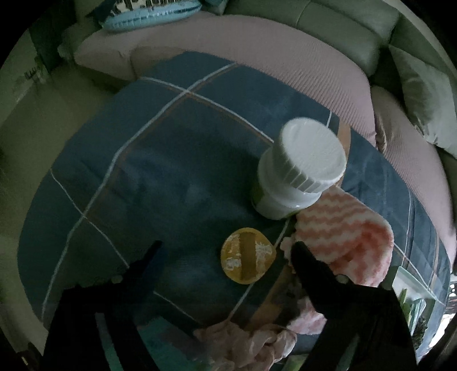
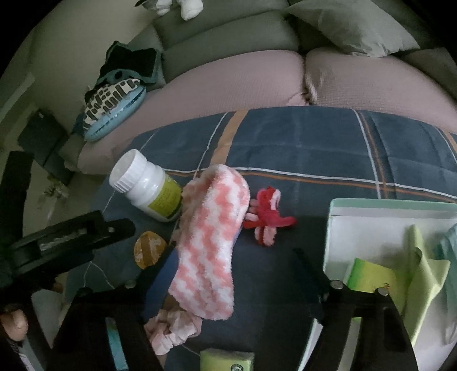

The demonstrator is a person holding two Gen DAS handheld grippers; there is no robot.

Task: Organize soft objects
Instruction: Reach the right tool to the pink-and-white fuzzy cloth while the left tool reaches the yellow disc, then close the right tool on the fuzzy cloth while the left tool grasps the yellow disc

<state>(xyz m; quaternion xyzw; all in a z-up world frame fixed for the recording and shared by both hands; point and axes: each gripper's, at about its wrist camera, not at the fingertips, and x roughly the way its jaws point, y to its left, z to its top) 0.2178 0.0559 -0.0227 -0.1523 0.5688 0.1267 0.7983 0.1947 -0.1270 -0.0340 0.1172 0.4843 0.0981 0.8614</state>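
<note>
A home living room: sofa (image 2: pixel 228 42), cushion (image 2: pixel 351 25), plaid blanket (image 2: pixel 300 142).

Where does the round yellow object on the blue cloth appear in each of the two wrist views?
Left wrist: the yellow disc lies low, a little right of centre, between the two fingers of the left gripper.
Right wrist: the yellow disc lies at lower left, just left of the pink sock.
Shared landmark: the white bottle stands just above the disc in both views.

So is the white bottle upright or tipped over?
Upright. The bottle stands on its base on the blue cloth, its white cap on top and closed.
</note>
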